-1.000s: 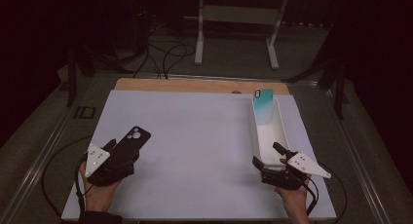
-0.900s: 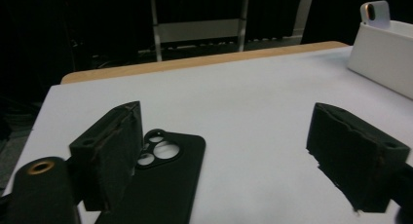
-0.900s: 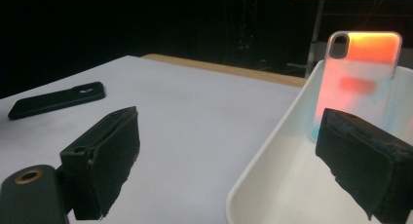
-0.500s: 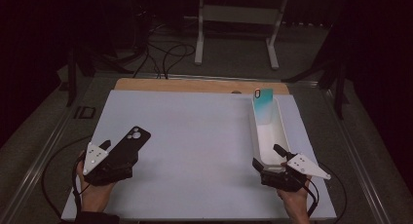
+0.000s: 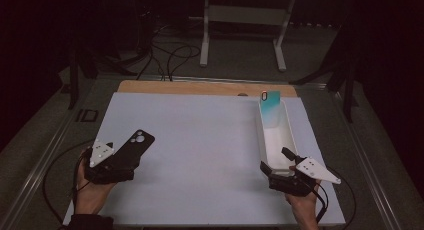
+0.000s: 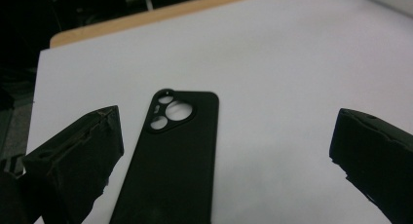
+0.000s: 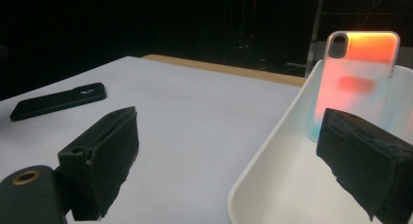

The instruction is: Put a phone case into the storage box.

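Note:
A black phone case [image 5: 132, 147] lies flat on the white sheet [image 5: 200, 155] at the near left. My left gripper [image 5: 122, 159] sits just behind it and its jaws have just been opening. In the left gripper view the black phone case [image 6: 170, 156] lies between the wide-open jaws of that gripper [image 6: 226, 121], nearer the left one, with neither pad touching it. My right gripper [image 5: 274, 160] is open at the near end of a white tray [image 5: 286, 135]. One jaw stands inside the tray [image 7: 272, 185], the other outside. A teal-and-orange phone case [image 7: 360, 83] leans upright against the tray's far end.
A wooden board edge [image 5: 200, 87] runs along the far side of the sheet. A small dark object [image 5: 87, 115] lies left of the sheet. Cables [image 5: 175, 55] and a metal stand [image 5: 242, 35] are on the floor beyond the table.
My left gripper has drawn back slightly toward the person and spread its jaws off the black case, which stays put. The right gripper has not moved.

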Motion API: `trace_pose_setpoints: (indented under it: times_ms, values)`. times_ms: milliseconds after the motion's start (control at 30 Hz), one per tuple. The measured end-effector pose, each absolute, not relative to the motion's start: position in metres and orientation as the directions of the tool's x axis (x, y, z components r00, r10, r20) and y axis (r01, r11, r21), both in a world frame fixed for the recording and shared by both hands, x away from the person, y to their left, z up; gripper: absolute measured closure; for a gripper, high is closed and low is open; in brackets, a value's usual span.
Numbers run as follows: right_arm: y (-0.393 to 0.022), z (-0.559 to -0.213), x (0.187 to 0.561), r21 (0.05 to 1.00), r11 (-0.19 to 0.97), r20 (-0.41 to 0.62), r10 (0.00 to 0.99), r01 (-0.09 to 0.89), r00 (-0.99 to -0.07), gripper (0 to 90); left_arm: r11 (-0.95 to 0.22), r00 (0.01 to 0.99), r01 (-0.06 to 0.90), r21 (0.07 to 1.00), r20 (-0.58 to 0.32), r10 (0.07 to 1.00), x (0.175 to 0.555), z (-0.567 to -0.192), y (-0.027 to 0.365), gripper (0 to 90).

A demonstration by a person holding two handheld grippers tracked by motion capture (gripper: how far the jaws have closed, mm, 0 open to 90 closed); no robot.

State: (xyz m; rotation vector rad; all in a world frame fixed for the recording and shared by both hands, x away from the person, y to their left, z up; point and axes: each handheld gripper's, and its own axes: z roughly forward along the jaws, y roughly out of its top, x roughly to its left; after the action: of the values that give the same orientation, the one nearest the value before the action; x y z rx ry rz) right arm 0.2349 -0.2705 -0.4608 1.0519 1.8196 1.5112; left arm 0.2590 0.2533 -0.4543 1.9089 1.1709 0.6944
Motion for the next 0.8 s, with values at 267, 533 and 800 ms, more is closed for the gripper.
trace_pose_setpoints:
  times_ms: [267, 533, 800]
  values:
    - [-0.27, -0.461, 0.236, 0.971, 0.068, 0.074, 0.823, 0.227, -0.563, 8.2, -0.337, 0.447, 0.553, 0.762, 0.07, 0.892, 0.286, -0.453, 0.261, 0.0]
    - [-0.27, -0.46, 0.236, 0.973, 0.071, 0.068, 0.824, 0.221, -0.562, 8.2, -0.406, 0.493, 0.599, 0.69, 0.082, 0.866, 0.305, -0.459, 0.258, 0.0]
    - [-0.272, -0.46, 0.236, 0.973, 0.065, 0.071, 0.83, 0.222, -0.553, 8.2, -0.469, 0.521, 0.669, 0.576, 0.085, 0.849, 0.331, -0.475, 0.255, 0.0]
